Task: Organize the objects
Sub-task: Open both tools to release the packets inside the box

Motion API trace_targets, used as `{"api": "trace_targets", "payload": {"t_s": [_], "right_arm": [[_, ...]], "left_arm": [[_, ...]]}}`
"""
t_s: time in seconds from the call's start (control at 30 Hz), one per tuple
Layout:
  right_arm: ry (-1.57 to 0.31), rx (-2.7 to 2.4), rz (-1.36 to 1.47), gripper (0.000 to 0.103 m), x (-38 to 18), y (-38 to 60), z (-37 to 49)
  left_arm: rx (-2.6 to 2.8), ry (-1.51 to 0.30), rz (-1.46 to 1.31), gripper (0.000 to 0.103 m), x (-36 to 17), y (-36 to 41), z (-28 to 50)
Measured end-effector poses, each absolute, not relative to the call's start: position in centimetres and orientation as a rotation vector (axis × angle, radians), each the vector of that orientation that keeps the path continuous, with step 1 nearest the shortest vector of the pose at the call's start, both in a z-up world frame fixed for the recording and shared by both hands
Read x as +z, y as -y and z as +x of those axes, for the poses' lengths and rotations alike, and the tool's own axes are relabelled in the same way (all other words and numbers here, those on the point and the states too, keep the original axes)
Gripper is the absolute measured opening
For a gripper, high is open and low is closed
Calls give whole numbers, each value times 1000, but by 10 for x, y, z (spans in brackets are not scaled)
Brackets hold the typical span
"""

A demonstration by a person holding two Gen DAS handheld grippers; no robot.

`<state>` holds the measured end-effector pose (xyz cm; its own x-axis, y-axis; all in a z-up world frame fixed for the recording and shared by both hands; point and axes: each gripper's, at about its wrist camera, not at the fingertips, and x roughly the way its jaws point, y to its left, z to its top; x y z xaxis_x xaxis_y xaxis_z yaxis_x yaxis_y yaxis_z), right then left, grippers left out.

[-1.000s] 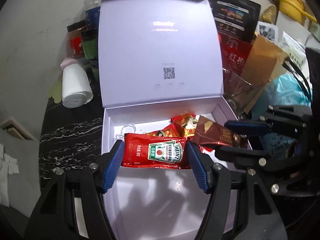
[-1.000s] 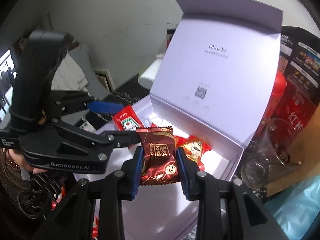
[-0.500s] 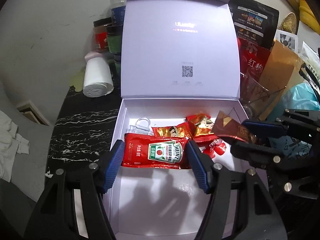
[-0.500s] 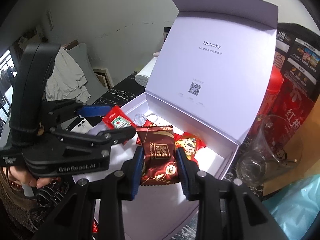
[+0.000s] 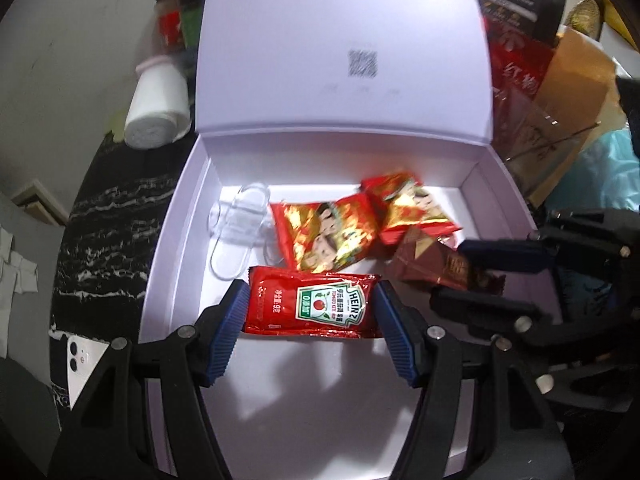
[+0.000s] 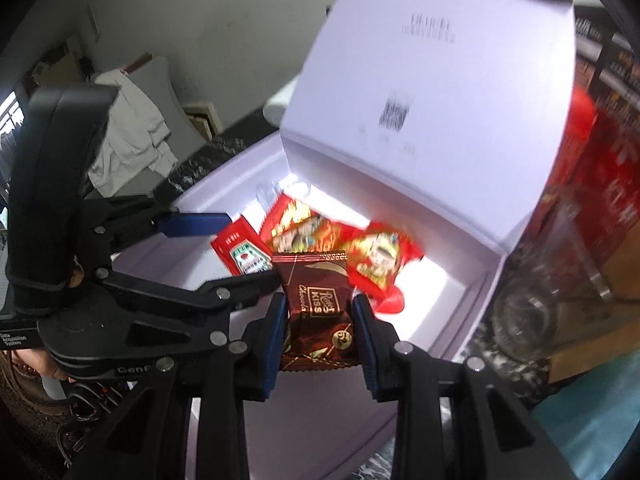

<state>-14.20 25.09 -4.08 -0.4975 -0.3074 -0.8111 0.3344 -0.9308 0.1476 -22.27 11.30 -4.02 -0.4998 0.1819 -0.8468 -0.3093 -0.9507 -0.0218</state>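
A big white cardboard box (image 5: 192, 184) with its lid up sits under both tongs. The left tongs (image 5: 312, 312) squeeze a red ketchup packet (image 5: 312, 306) over the box, and beside them the right tongs (image 6: 318, 312) pinch a brown chocolate wrapper (image 6: 316, 300). Two shiny red-gold snack packets (image 5: 332, 236) lie just past the tips.

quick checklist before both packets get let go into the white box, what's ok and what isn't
1. Left gripper jaws clamped on the ketchup packet: ok.
2. Right gripper jaws clamped on the chocolate packet: ok.
3. Lid of the white box up and clear of both grippers: ok.
4. Bare floor in the box below the ketchup packet: ok, the near half is free.
5. Landing spot for the chocolate packet: not ok yet, it hangs close to the red and gold snack packets and may land on them.
6. Whether either packet already touches the box floor: cannot tell.
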Motion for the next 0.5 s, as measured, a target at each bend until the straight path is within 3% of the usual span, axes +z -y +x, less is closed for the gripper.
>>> {"api": "trace_targets", "payload": {"t_s": [0.5], "right_arm": [[-125, -2421, 1378, 43, -59, -239, -145]], "left_arm": [[2539, -181, -1433, 66, -43, -112, -224]]}}
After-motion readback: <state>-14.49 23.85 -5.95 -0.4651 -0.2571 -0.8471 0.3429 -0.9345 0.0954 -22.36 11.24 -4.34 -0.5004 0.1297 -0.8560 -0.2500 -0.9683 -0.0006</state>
